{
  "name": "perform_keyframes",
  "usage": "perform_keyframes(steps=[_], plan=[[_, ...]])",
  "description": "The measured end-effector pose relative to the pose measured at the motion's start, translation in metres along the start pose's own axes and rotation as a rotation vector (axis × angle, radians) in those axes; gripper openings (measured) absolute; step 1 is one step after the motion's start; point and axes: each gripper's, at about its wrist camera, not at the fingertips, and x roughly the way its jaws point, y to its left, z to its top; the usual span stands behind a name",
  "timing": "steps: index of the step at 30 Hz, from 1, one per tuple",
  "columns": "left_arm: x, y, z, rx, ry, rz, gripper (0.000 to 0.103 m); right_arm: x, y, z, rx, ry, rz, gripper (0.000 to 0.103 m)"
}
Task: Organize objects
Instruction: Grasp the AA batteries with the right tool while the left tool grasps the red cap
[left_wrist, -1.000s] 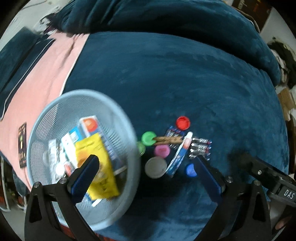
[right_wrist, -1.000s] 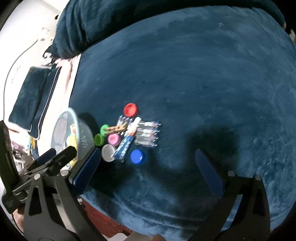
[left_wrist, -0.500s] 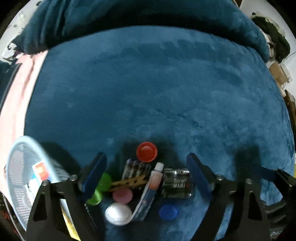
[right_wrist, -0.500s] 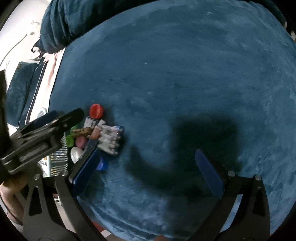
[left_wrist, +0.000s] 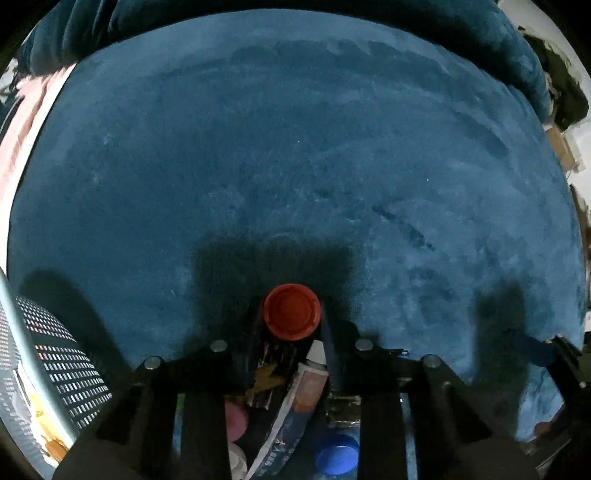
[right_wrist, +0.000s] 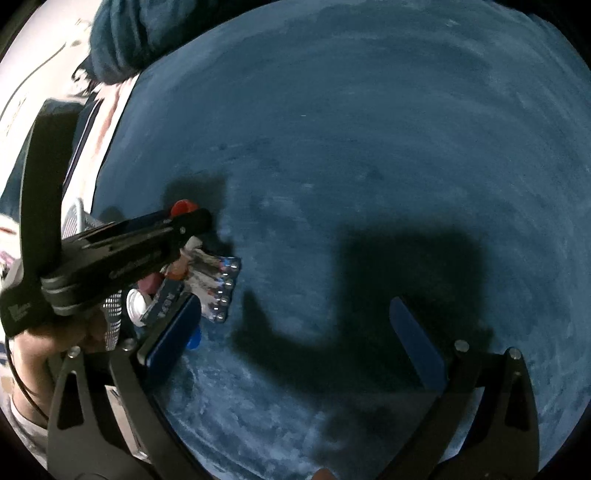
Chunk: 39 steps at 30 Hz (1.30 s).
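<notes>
My left gripper (left_wrist: 291, 321) is shut on a red bottle cap (left_wrist: 291, 311) on the dark blue blanket (left_wrist: 295, 147); the cap also shows in the right wrist view (right_wrist: 183, 207). Below it lie a squeezed tube (left_wrist: 295, 402), a pink cap (left_wrist: 236, 421), a blue cap (left_wrist: 337, 458) and a white cap (left_wrist: 238, 461). A pack of batteries (right_wrist: 218, 288) lies beside the tube. My right gripper (right_wrist: 295, 336) is open and empty above bare blanket, right of the pile.
A white mesh basket (left_wrist: 22, 373) holding boxes and a yellow packet stands at the left edge. A pink sheet (left_wrist: 22, 122) lies beyond the blanket's left side. A rolled blue blanket (left_wrist: 258, 11) runs along the back.
My left gripper swung from over the basket to the pile, came down and closed on the red cap. My right gripper drifted right, away from the pile.
</notes>
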Motion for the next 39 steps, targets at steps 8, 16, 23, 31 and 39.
perform_keyframes(steps=[8,16,23,31,39], plan=[[-0.012,0.014,0.004,-0.046,-0.016,-0.053,0.030,0.011,0.040,0.000,-0.165,0.019,0.014,0.103],[-0.017,0.026,0.003,-0.077,-0.030,-0.068,0.043,0.023,0.055,-0.006,-0.300,0.024,-0.035,0.103],[-0.016,0.033,0.005,-0.102,-0.025,-0.070,0.056,0.035,0.060,-0.019,-0.536,0.063,-0.145,0.103],[-0.020,0.040,0.004,-0.119,-0.026,-0.042,0.057,0.042,0.053,-0.019,-0.532,0.008,-0.139,0.103],[-0.020,0.037,0.003,-0.129,-0.018,-0.052,0.062,0.040,0.042,-0.031,-0.538,-0.039,-0.113,0.068]])
